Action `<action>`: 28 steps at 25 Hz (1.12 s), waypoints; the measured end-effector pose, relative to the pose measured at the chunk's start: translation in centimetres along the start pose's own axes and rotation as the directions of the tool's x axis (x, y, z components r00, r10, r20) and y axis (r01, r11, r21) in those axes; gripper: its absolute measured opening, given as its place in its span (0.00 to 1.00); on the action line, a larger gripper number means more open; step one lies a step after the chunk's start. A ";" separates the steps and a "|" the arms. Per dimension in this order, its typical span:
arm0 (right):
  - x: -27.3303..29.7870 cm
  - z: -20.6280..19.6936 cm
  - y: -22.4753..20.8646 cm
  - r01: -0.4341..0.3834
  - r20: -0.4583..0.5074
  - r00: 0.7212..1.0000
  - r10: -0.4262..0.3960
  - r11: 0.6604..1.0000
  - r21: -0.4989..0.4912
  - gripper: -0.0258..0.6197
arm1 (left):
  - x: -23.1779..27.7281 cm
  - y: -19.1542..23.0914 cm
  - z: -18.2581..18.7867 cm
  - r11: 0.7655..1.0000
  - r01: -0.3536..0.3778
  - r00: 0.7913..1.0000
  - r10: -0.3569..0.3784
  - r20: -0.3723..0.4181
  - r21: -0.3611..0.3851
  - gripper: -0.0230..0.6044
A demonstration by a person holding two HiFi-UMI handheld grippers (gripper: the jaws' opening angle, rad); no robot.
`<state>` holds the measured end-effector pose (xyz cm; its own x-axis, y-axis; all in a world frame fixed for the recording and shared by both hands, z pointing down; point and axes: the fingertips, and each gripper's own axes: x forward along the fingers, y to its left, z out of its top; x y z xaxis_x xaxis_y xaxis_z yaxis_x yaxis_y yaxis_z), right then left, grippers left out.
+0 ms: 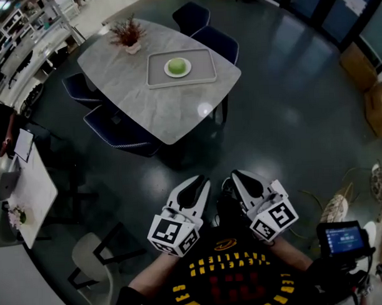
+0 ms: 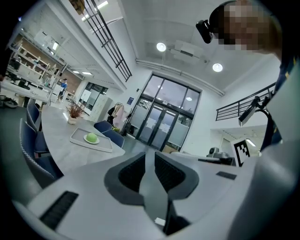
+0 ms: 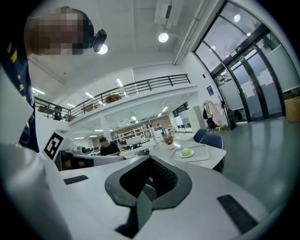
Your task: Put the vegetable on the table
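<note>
L hand-held gripper, R hand-held gripper: veg well ahead, on tray.

A dark, glossy floor mirrors the ceiling lights. Blue chairs ring a pale marble worktop. Tall glass doors fill the far wall under a white ceiling with round lamps. A railed balcony runs along the upper level.

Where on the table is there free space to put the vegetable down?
The widest bare patch of the table lies between the tray and the near corner. A smaller one lies between tray and potted plant. The tray with the vegetable fills the far side.
</note>
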<state>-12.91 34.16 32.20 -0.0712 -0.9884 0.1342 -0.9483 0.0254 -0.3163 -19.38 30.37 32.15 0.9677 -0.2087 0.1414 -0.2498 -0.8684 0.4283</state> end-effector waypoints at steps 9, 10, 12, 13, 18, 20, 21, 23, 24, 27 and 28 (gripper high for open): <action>7.6 3.0 -7.6 -0.149 -0.006 0.989 0.149 0.989 0.017 0.05 | 8.4 4.4 3.1 0.991 -0.134 0.990 0.133 0.042 0.014 0.14; 8.4 3.5 -8.9 -0.164 -0.006 0.986 0.164 0.986 0.019 0.05 | 9.8 4.8 3.5 0.989 -0.145 0.988 0.144 0.050 0.015 0.14; 9.9 4.9 -11.7 -0.190 -0.010 0.982 0.191 0.981 0.023 0.05 | 13.0 5.3 4.3 0.986 -0.167 0.984 0.166 0.060 0.016 0.14; 10.6 5.7 -13.3 -0.203 -0.013 0.979 0.203 0.979 0.023 0.05 | 14.8 5.4 4.8 0.984 -0.177 0.982 0.176 0.063 0.016 0.14; 12.6 7.5 -17.9 -0.255 -0.035 0.966 0.256 0.966 0.031 0.05 | 20.0 5.8 6.1 0.976 -0.218 0.973 0.216 0.079 0.011 0.14; 12.5 7.0 -17.7 -0.260 -0.041 0.964 0.261 0.965 0.035 0.05 | 19.4 5.8 5.8 0.973 -0.229 0.970 0.228 0.086 0.004 0.14; 12.5 6.9 -17.7 -0.262 -0.043 0.964 0.263 0.964 0.040 0.05 | 19.2 5.8 5.7 0.972 -0.235 0.968 0.234 0.086 0.003 0.14; 12.9 6.7 -18.4 -0.269 -0.053 0.961 0.273 0.961 0.062 0.05 | 19.5 6.1 5.8 0.968 -0.252 0.964 0.251 0.083 -0.004 0.14; 13.5 6.8 -19.2 -0.275 -0.060 0.958 0.280 0.958 0.081 0.05 | 20.3 6.5 6.0 0.964 -0.265 0.961 0.265 0.080 -0.011 0.14; 16.1 7.2 -22.1 -0.294 -0.075 0.949 0.305 0.946 0.134 0.05 | 23.0 8.5 6.8 0.951 -0.308 0.948 0.309 0.074 -0.032 0.14; 16.9 7.3 -22.7 -0.300 -0.077 0.947 0.313 0.943 0.141 0.05 | 23.6 9.2 7.0 0.947 -0.320 0.944 0.322 0.074 -0.037 0.14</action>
<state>9.67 15.80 34.82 -0.3878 -0.9163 0.1000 -0.8296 0.2997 -0.4711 1.36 14.35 33.19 0.8355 -0.5096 0.2054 -0.5473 -0.7387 0.3933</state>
